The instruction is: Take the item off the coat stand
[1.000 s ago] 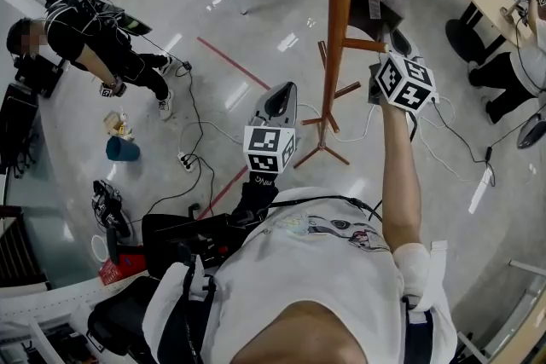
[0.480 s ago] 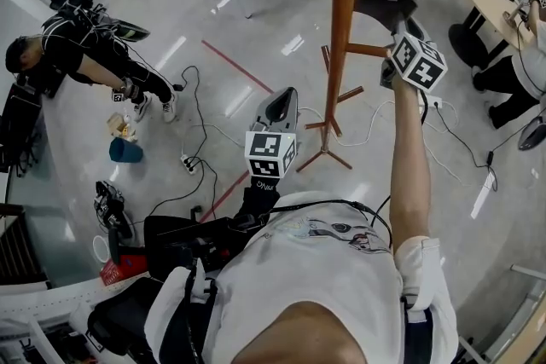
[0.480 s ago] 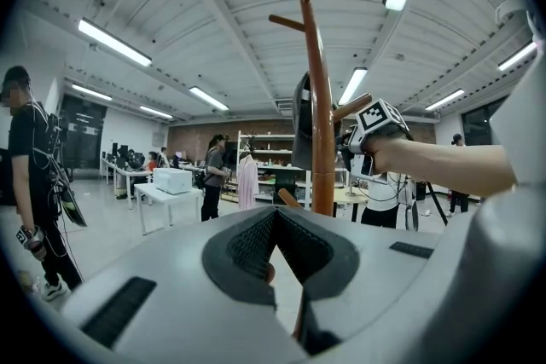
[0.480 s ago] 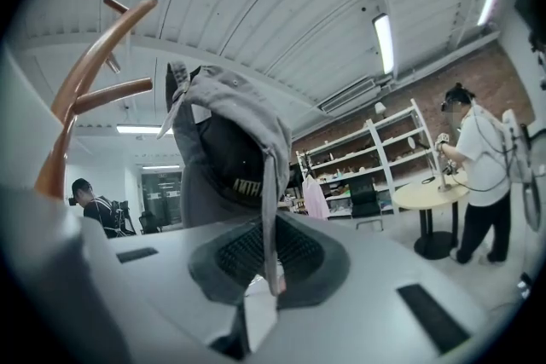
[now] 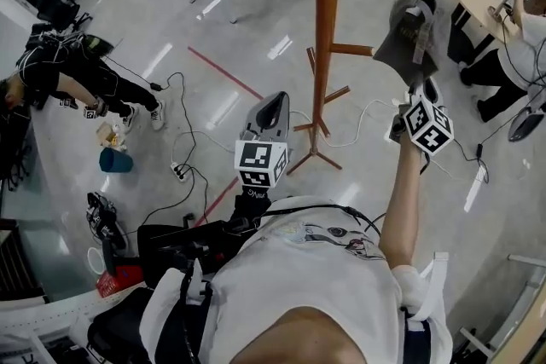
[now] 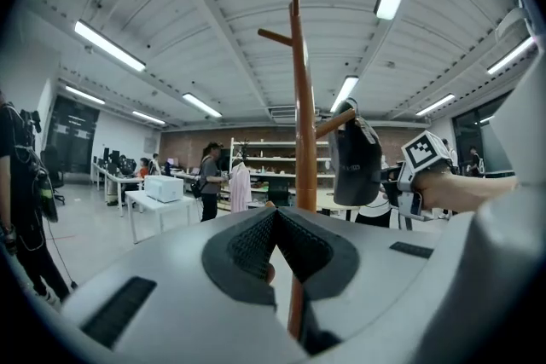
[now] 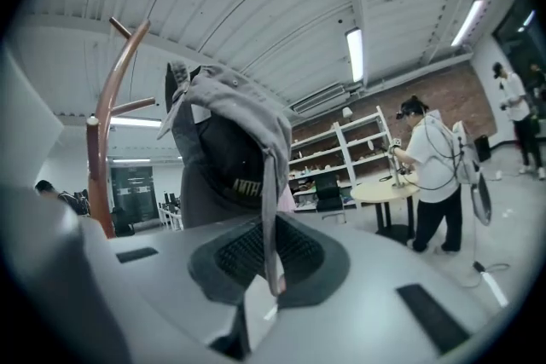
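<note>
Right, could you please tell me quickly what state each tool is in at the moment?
Left tool: closed, holding nothing.
Right tool: closed on the grey cap, pinching its strap.

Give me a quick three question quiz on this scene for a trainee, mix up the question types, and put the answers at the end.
1. True or false: the left gripper holds the cap.
2. The stand is: A white, B brown, C black.
3. Fill in: the right gripper is shut on the ____.
Key: 1 false, its jaws are together on nothing; 2 B; 3 cap.
</note>
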Action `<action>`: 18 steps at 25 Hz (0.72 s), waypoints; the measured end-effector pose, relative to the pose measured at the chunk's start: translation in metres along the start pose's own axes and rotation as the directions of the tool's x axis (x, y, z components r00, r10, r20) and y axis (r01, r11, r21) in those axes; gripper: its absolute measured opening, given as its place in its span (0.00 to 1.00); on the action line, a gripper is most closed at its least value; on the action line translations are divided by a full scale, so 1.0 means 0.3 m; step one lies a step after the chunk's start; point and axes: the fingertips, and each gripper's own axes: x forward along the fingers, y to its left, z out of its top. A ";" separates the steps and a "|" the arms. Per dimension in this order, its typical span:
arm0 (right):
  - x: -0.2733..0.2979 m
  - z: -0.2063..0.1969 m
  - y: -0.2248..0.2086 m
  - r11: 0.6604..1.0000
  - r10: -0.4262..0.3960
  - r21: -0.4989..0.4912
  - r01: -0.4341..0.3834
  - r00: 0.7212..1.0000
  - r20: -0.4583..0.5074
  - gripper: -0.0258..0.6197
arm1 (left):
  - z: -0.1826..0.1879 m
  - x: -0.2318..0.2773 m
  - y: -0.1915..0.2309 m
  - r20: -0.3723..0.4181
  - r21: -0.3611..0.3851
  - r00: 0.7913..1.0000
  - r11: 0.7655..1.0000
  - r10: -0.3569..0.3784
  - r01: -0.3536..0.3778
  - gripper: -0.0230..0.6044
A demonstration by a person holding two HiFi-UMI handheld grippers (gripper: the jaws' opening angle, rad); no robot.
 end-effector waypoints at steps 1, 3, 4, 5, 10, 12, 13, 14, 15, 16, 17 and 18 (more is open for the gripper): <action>-0.047 -0.008 -0.015 1.000 -0.013 0.001 0.013 1.000 0.001 0.08 | 0.011 -0.002 -0.012 0.007 0.003 1.000 1.000 -0.011 0.011 0.04; -0.139 -0.021 -0.029 1.000 -0.029 -0.009 0.029 1.000 0.000 0.08 | 0.029 -0.006 -0.040 0.016 0.007 0.999 0.999 -0.032 0.032 0.04; -0.188 -0.030 -0.030 0.999 -0.033 -0.019 0.033 0.999 -0.003 0.08 | 0.033 -0.010 -0.055 0.018 0.008 0.999 0.999 -0.042 0.042 0.04; -0.237 -0.041 -0.029 0.999 -0.036 -0.031 0.036 0.999 -0.006 0.08 | 0.036 -0.015 -0.070 0.018 0.009 0.999 0.999 -0.052 0.052 0.04; -0.436 -0.095 0.013 0.999 -0.018 -0.034 0.018 1.000 -0.015 0.08 | 0.044 -0.032 -0.126 0.014 0.013 0.996 0.996 -0.092 0.092 0.04; -0.480 -0.122 0.052 1.000 -0.001 -0.026 0.000 1.000 -0.010 0.08 | 0.043 -0.042 -0.140 0.016 0.014 0.994 0.995 -0.103 0.103 0.04; -0.499 -0.137 0.079 1.000 0.011 -0.028 -0.011 1.000 -0.005 0.08 | 0.039 -0.052 -0.146 0.018 0.014 0.994 0.994 -0.110 0.110 0.04; -0.516 -0.151 0.108 0.999 0.023 -0.034 -0.022 1.000 0.001 0.08 | 0.033 -0.063 -0.152 0.019 0.014 0.993 0.993 -0.117 0.117 0.04; -0.531 -0.164 0.137 0.999 0.033 -0.042 -0.033 0.999 0.008 0.08 | 0.027 -0.075 -0.158 0.021 0.014 0.992 0.992 -0.125 0.125 0.04; -0.543 -0.173 0.163 0.998 0.043 -0.053 -0.042 0.999 0.015 0.08 | 0.022 -0.084 -0.167 0.024 0.015 0.991 0.991 -0.133 0.133 0.04; -0.551 -0.177 0.183 0.997 0.051 -0.063 -0.049 0.998 0.023 0.08 | 0.021 -0.089 -0.179 0.026 0.018 0.990 0.990 -0.142 0.141 0.04; -0.558 -0.177 0.196 0.996 0.059 -0.068 -0.057 0.998 0.030 0.08 | 0.023 -0.088 -0.194 0.030 0.021 0.988 0.989 -0.150 0.149 0.04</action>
